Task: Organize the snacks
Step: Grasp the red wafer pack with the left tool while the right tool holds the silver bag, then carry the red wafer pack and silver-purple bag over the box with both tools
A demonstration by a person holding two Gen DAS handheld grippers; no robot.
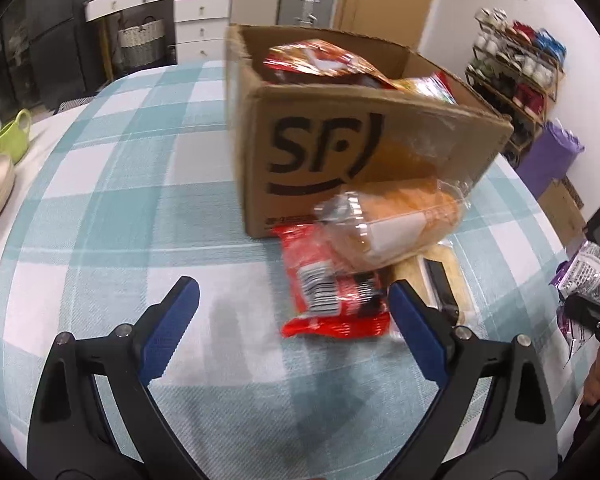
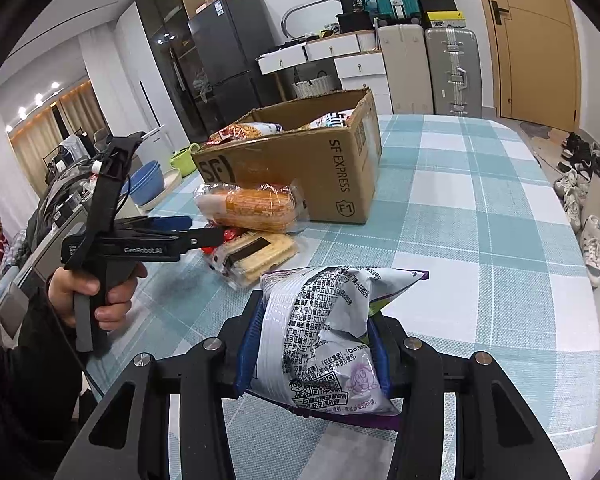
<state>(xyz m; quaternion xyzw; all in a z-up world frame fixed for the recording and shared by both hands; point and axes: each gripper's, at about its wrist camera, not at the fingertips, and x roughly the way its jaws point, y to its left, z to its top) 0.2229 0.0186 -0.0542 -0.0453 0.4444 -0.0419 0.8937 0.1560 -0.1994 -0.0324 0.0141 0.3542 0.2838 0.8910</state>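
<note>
Snacks, several packets, on a tabletop (image 2: 480,208) under a teal-and-white checked cloth.

Cardboard box (image 2: 300,168), open-topped, printed "SF EXPRESS"; set toward the far left of the tabletop as seen from the right wrist. Inside, red and orange packets (image 1: 320,62) reaching up to the rim.

Bread loaf in clear wrap (image 1: 396,220), lying on its side against the near wall of the box, resting on top of the red packet.

Red packet (image 1: 332,296), barcode side up, flat on the cloth just in front of the box, partly under the loaf.

Cracker pack in clear wrap (image 2: 256,254), pale with a dark label, beside the red packet and nearer the front edge of the tabletop.

Silver-and-purple bag (image 2: 324,340), printed with black text, crumpled, clamped between the blue pads of the right gripper (image 2: 312,344), raised clear of the cloth toward the front edge.

Left gripper (image 1: 294,300), spread wide, nothing between the fingers, hovering over the cloth with the red packet just ahead of the right-hand finger.

Green mug (image 1: 14,134) and stacked bowls (image 2: 148,184), at the left edge of the tabletop, well apart from the snacks.
</note>
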